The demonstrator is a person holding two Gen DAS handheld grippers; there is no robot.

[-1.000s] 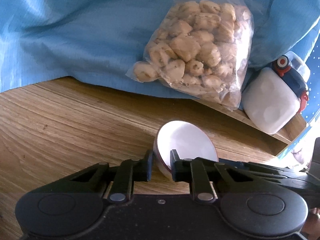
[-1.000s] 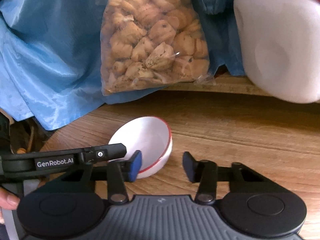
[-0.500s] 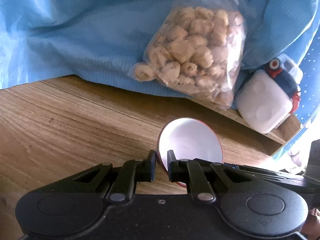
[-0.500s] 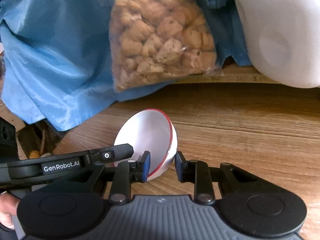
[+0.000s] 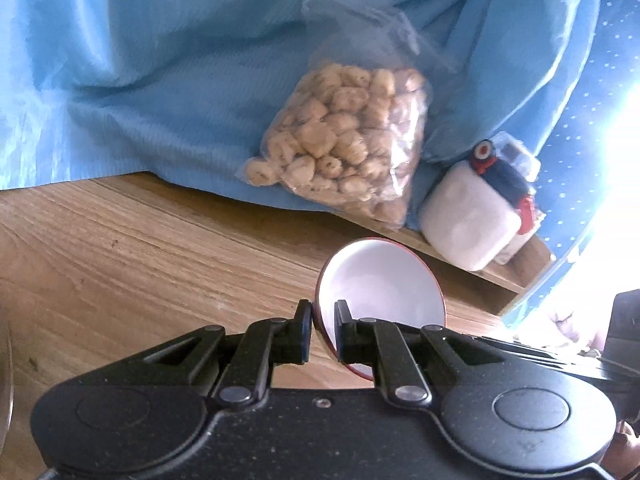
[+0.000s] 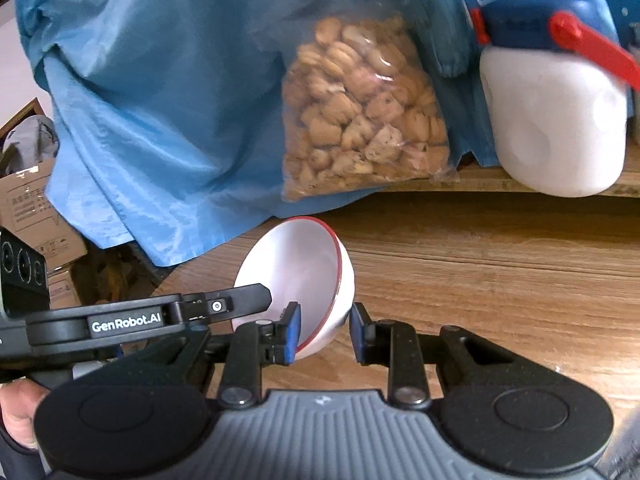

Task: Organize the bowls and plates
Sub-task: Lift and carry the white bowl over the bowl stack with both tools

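A white bowl with a red rim hangs tilted above the wooden table, its opening turned toward the far side. My left gripper is shut on the rim at the bowl's left edge, one pad inside and one outside. In the right wrist view the same bowl sits between the blue pads of my right gripper, which is shut on its right wall. There the left gripper's black finger reaches in from the left to the bowl. A person's fingers show at the lower left edge.
A clear bag of biscuits leans on a blue cloth behind the bowl. A white bottle with a blue and red cap stands on a raised wooden ledge. Cardboard boxes lie beyond the table's left edge.
The right jaws closed onto the bowl's wall. Both grippers then rose and drew back from the bag, and the bowl tipped up and left the table.
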